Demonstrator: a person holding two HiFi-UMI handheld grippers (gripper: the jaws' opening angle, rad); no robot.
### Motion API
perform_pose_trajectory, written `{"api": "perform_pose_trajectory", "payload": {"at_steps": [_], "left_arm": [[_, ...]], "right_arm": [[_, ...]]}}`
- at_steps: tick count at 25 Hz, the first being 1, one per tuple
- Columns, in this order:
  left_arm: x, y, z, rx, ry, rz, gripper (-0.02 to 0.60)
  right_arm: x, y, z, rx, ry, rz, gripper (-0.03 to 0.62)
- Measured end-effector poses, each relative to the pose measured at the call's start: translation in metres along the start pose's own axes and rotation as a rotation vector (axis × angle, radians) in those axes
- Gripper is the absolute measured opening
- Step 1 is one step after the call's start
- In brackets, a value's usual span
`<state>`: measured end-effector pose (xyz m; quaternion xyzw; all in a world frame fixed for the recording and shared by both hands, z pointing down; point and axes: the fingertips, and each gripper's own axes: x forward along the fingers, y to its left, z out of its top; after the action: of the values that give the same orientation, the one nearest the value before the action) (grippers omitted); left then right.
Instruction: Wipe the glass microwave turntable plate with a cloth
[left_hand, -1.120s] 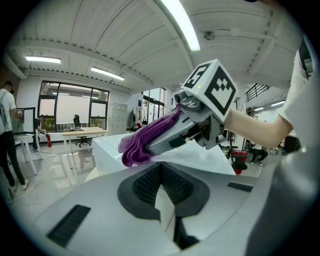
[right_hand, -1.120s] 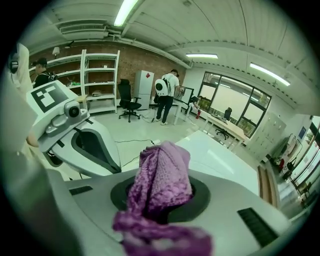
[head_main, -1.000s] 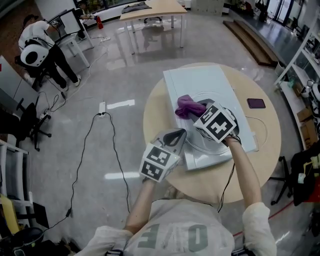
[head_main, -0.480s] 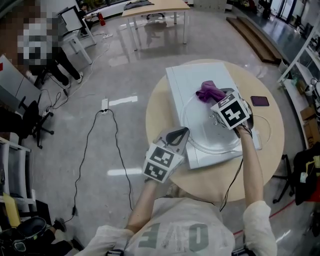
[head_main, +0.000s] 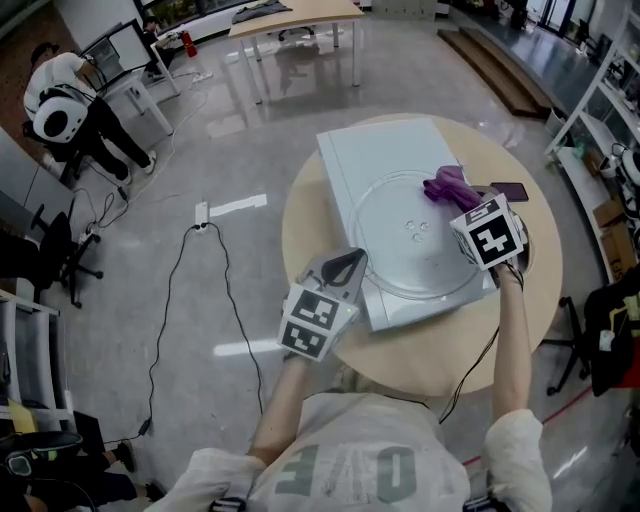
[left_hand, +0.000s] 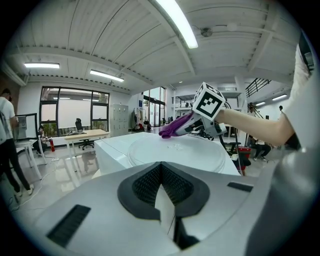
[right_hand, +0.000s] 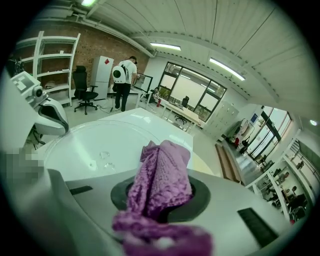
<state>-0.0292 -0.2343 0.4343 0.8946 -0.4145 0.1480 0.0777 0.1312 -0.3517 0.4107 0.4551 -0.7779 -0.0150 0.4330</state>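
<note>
Currently right tool (head_main: 468, 208) clamps purple cloth (head_main: 446, 186) on far-right rim of plate (head_main: 395, 255); plate centre lies leftward; left tool (head_main: 345, 270) closed, empty.

Right hand-held gripper (head_main: 468, 208) and cloth (head_main: 447, 186) hide the plate's (head_main: 388, 250) right rim.

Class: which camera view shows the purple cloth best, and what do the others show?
The right gripper view: the purple cloth fills the centre, knit visible, clamped in the right claw. Head view shows a small bunch at the plate rim; left gripper view, a distant scrap.
</note>
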Motion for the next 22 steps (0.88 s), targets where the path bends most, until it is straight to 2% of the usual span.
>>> {"api": "perform_pose_trajectory", "payload": {"at_steps": [12, 22], "left_arm": [[0.002, 0.001, 0.000, 0.011, -0.011, 0.015, -0.005], [-0.005, 0.006, -0.007, 0.007, 0.006, 0.010, -0.005]], "right_arm": [[-0.061, 0.014, -0.052, 0.096, -0.017, -0.027, 0.048], [-0.114, 0.078, -0.075, 0.122, -0.041, 0.000, 0.048]]}}
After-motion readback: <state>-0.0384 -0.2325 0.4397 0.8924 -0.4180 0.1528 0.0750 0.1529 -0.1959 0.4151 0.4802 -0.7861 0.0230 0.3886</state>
